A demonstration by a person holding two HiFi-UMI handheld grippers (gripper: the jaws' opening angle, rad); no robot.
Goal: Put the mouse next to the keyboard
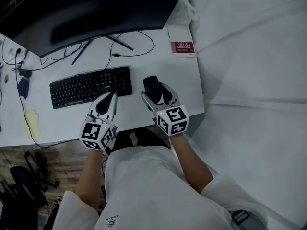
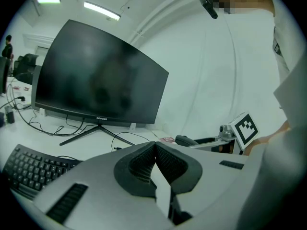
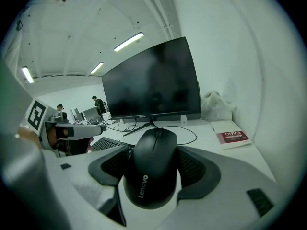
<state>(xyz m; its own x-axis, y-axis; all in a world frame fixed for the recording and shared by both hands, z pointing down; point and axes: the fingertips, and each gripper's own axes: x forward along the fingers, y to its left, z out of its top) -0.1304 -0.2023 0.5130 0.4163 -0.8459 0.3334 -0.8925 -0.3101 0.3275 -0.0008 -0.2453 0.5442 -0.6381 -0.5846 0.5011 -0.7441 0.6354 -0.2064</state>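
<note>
While the white table point(image 1: 189, 83) carries everything, we note its far edge first: the dark monitor point(image 1: 86, 8) stands along it. The black keyboard point(image 1: 91, 86) lies mid-table, closer to the front edge. A red-and-white book point(image 1: 181, 41) sits by the right edge, toward the far corner.

Right gripper point(image 1: 154, 92) is near the front edge, between the keyboard and the right front corner. Its jaws pinch the black mouse point(image 3: 152, 171) by both flanks, with the mouse's nose pointing at the monitor. The mouse is already just off the keyboard's right end. We cannot tell whether its base touches the table.

Left gripper point(image 2: 154, 152) has its jaws pressed together with nothing between them. It hangs over the front edge, just before the keyboard.

We judge the step in hand is the set-down. To do it well:
- lower until the base lies flat on the table, not tilted
- keep a small gap to the keyboard's right end, no bumping keys
- keep the nose parallel to the keyboard's short side
- spread the jaws evenly so neither pad drags it sideways
- back out toward the front edge
</note>
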